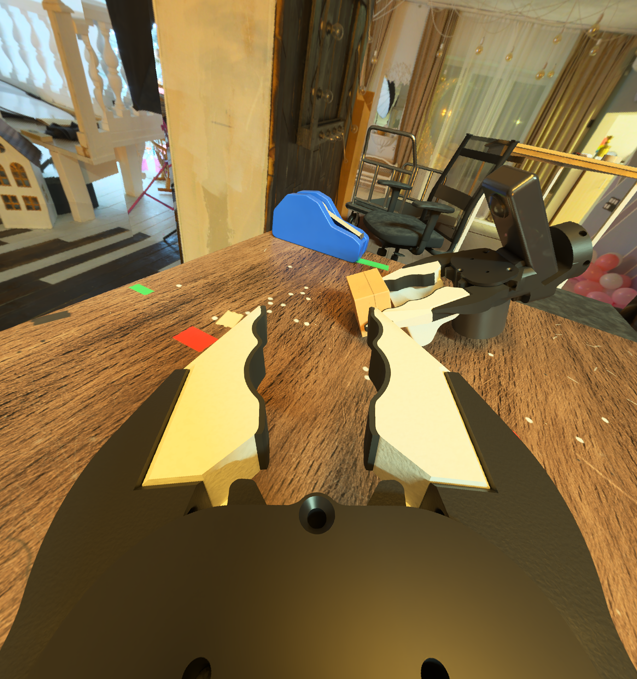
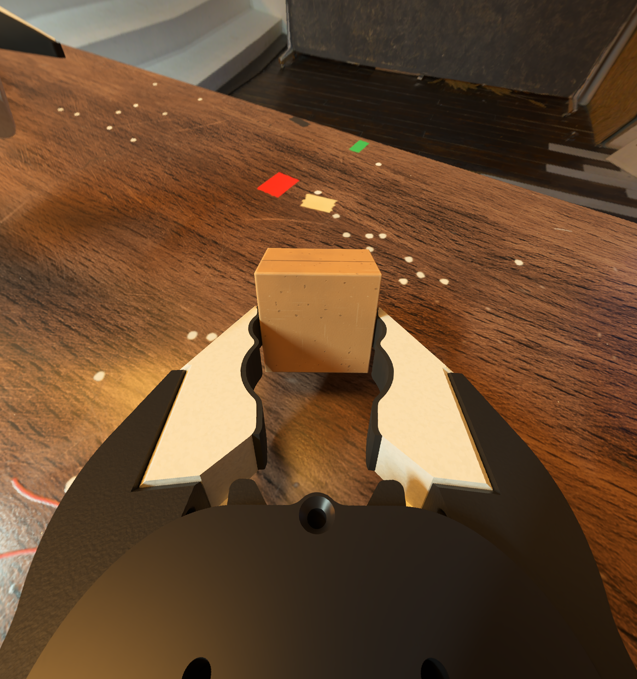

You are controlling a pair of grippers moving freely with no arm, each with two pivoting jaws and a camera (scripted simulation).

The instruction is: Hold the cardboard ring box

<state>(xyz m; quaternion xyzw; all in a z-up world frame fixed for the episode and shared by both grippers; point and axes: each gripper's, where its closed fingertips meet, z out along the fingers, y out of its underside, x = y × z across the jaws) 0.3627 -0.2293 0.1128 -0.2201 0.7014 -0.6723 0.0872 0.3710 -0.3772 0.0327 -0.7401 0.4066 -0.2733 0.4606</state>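
Observation:
The cardboard ring box (image 2: 315, 312) is a small tan cube with a seam across its top. My right gripper (image 2: 317, 312) is shut on it, with one fingertip pressed on each side. A shadow lies on the wooden table (image 2: 126, 239) under the box. In the left wrist view the box (image 1: 366, 292) is tilted, at the right gripper's (image 1: 388, 295) fingertips. My left gripper (image 1: 317, 310) is open and empty over the table, with the box just ahead and to the right of its right fingertip.
A blue tape dispenser (image 1: 317, 224) stands at the table's far edge. Flat red (image 2: 277, 183), green (image 2: 358, 146) and tan (image 2: 319, 203) patches and white dots mark the tabletop. The table edge (image 2: 456, 176) runs beyond the box. Office chairs (image 1: 401, 220) stand off the table.

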